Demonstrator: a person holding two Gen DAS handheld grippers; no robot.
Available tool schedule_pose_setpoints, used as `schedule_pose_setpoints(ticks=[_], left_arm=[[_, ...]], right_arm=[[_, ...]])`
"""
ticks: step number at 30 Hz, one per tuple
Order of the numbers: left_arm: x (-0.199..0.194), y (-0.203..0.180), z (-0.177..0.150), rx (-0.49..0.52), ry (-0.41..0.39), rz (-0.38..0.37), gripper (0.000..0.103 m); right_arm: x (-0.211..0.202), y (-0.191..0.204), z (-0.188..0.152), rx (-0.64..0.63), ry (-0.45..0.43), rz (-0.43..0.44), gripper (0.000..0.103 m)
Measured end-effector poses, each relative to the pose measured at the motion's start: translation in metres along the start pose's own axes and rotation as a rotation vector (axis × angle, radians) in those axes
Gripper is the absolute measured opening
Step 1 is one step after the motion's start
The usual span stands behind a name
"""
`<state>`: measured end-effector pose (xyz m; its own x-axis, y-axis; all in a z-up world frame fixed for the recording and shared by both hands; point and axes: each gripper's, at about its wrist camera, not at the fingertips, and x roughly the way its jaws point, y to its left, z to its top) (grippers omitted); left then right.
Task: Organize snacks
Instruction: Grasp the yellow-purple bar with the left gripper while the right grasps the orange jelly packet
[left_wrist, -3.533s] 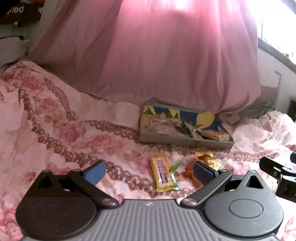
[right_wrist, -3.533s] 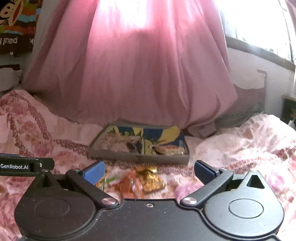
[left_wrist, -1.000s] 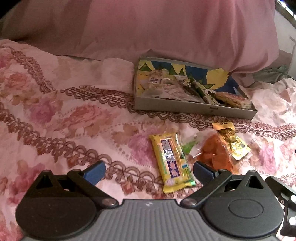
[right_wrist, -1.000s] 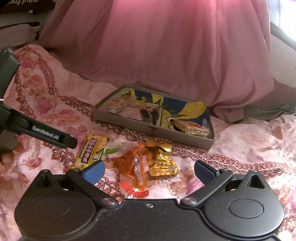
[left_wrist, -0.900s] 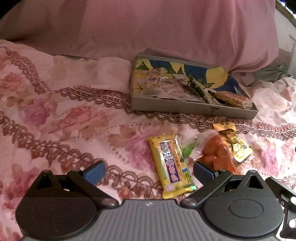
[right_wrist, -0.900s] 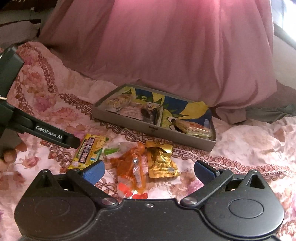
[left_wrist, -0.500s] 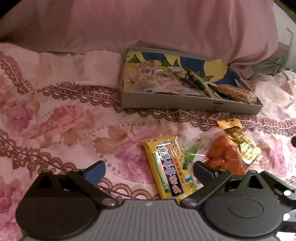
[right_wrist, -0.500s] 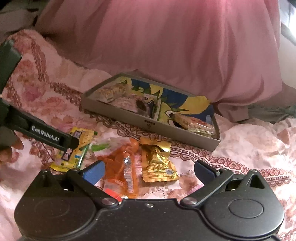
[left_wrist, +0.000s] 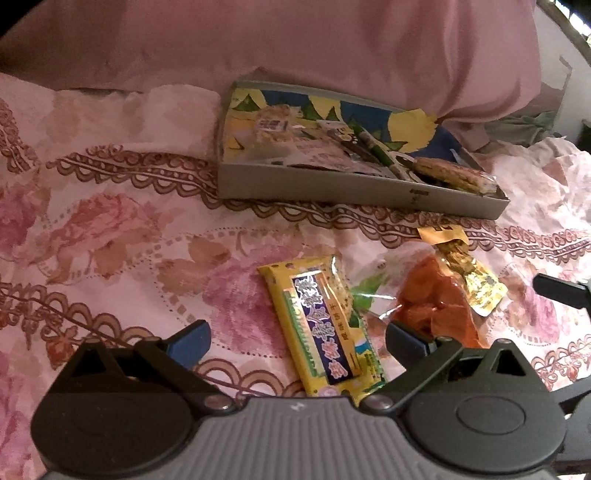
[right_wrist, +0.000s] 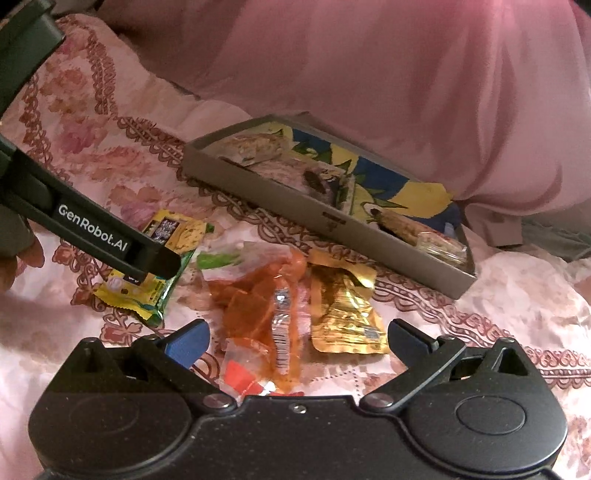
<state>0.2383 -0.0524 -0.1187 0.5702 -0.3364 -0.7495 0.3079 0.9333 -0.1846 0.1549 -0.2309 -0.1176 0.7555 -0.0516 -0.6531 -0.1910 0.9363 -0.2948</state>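
Yellow snack packet (left_wrist: 325, 328) between spread left hand-held gripper (left_wrist: 295, 341) fingers

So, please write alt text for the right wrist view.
The open right gripper hovers over an orange transparent snack bag and a crinkled gold foil packet on a pink floral bedspread, near a shallow grey cardboard tray of snacks.

we see bare bed cover (left_wrist: 110, 236) to the left of the yellow packet (left_wrist: 325, 328). the orange packet (right_wrist: 258, 295) and gold packet (right_wrist: 343, 314) crowd together right of it, touching. the grey tray (left_wrist: 351, 188) walls off the far side, the pink curtain (right_wrist: 406, 92) just behind it.
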Motion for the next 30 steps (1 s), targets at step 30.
schedule_pose_setpoints(ticks=[30], left_arm=[[0.013, -0.016, -0.002, 0.179, 0.021, -0.043, 0.063]], right_arm=[[0.033, 0.007, 0.004, 0.02, 0.01, 0.13, 0.066]])
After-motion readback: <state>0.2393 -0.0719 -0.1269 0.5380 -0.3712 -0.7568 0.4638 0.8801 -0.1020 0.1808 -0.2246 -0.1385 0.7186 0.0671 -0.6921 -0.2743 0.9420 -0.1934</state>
